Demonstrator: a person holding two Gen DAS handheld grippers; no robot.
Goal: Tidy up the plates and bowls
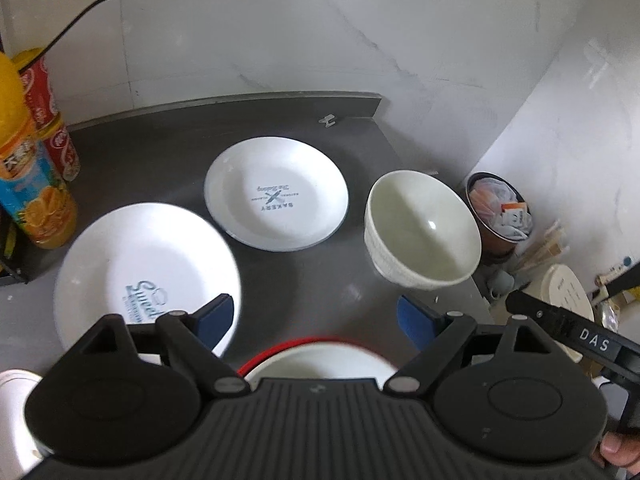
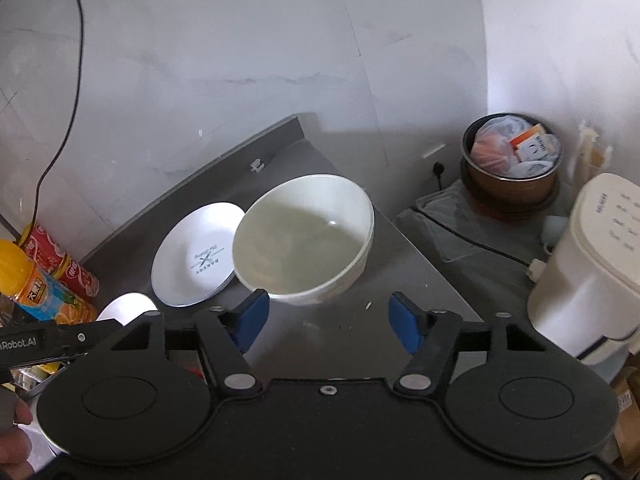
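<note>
We see the left gripper (image 1: 316, 320) with jaws spread wide over the steel counter (image 1: 160, 152), holding nothing. The right gripper (image 2: 324, 320) is spread too. The white bowl (image 2: 304, 240) sits at frame centre, beside the bakery plate (image 2: 192, 256); another plate (image 1: 140, 272) lies lower left.

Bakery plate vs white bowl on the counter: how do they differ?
The bakery plate is shallow and wide; the white bowl is deep with tall walls. The bakery plate has printed lettering in its centre and a thin dark rim line; the white bowl is plain inside with a ribbed outer wall. The plate lies flat; the bowl looks tilted. Both are white, empty and ungripped.
</note>
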